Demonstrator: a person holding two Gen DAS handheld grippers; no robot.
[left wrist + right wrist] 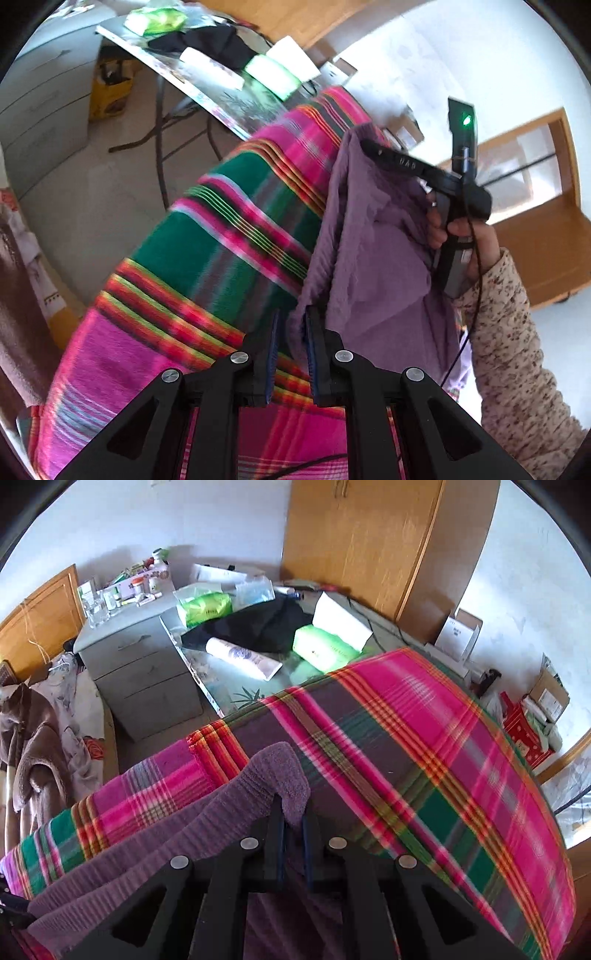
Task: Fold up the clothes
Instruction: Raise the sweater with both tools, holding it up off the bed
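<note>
Both tools, left tool (290, 325) and right tool (293, 812), pinch one purple garment (373, 251) over one striped blanket (229, 236).

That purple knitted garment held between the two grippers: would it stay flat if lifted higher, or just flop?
Probably flop: the purple ribbed knit garment already sags in folds between the left hand-held gripper and right hand-held gripper. It looks soft and light, likely unbreakable.

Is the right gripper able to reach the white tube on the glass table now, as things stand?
Probably not: the right tongs are shut on the purple garment, and the plaid blanket lies between them and the white tube. The garment would need releasing first.
</note>
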